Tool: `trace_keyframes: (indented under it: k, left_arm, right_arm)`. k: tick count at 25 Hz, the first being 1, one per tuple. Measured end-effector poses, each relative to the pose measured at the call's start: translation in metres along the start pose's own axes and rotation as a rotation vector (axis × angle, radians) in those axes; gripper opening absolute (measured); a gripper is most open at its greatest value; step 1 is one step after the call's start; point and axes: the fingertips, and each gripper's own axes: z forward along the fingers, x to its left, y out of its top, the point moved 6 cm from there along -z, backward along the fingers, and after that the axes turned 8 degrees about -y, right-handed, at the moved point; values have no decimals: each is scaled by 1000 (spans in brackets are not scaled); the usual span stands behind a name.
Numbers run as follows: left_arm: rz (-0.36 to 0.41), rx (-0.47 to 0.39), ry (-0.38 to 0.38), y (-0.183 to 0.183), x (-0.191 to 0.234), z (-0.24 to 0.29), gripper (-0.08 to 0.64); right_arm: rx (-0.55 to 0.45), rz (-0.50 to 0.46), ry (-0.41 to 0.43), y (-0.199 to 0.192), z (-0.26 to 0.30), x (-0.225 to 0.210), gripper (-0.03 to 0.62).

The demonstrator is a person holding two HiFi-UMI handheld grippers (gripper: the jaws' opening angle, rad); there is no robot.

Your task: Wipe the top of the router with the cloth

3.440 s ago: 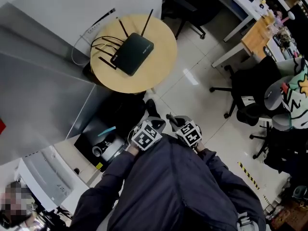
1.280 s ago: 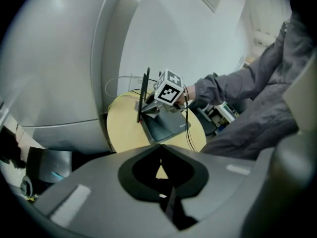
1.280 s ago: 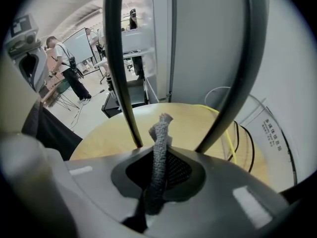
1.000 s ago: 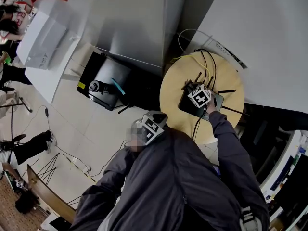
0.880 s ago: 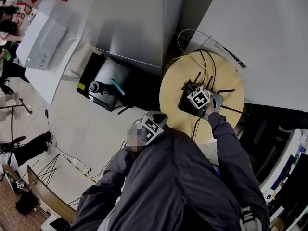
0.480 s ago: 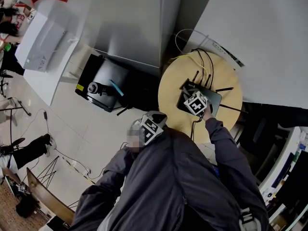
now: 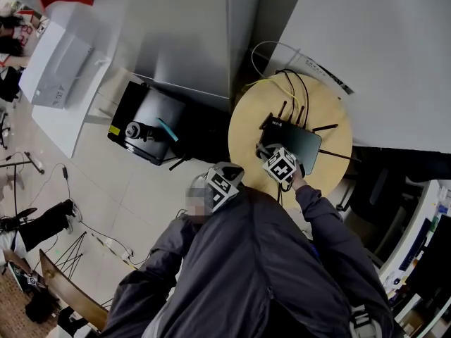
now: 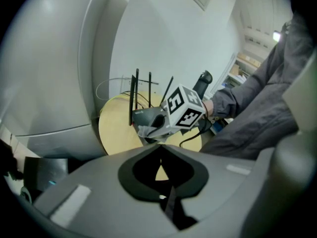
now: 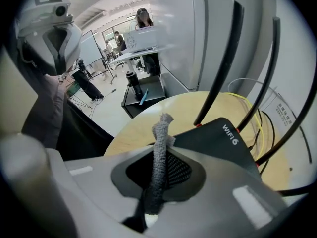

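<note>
A black router (image 7: 296, 144) with upright antennas lies on a small round wooden table (image 7: 248, 122). My right gripper (image 7: 270, 155) is at the router's near left edge, shut on a grey cloth (image 9: 161, 130) that sticks up between the jaws. In the right gripper view the router (image 9: 220, 140) lies just past the jaws. The left gripper view shows the right gripper (image 8: 154, 126) from the side, with the cloth (image 8: 147, 132) against the router (image 8: 143, 115). My left gripper (image 7: 222, 182) hangs off the table by my chest. Its jaws (image 8: 161, 155) are closed, with nothing in them.
Yellow and black cables (image 7: 290, 89) trail from the router's back towards the white wall (image 7: 366, 41). A grey cabinet (image 7: 183, 34) stands left of the table. A black case (image 7: 144, 129) sits on the floor below it. People stand far off in the right gripper view.
My right gripper has slid with the cloth from the middle of the router's top towards its near left edge. The left gripper has stayed by my chest.
</note>
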Motion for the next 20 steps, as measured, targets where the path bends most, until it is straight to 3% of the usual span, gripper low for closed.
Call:
trace_keyframes:
  k: [7,13,16,20]
  left_arm:
    - [-2,1,-2,0,-1,1,0]
    - [-7,1,0,0,1,2,0]
    - [-13,0,5,0,2,0,0]
    - [-23,-3,14,0,4,0,0]
  right_arm:
    - [-2,-23,30,-3,-3,11,31]
    - [-1,70,77,-7,-1,0,29]
    - [-28,156,25,-6,-3,-39,31]
    - [-11,147,-87,-6,-5,-95,31]
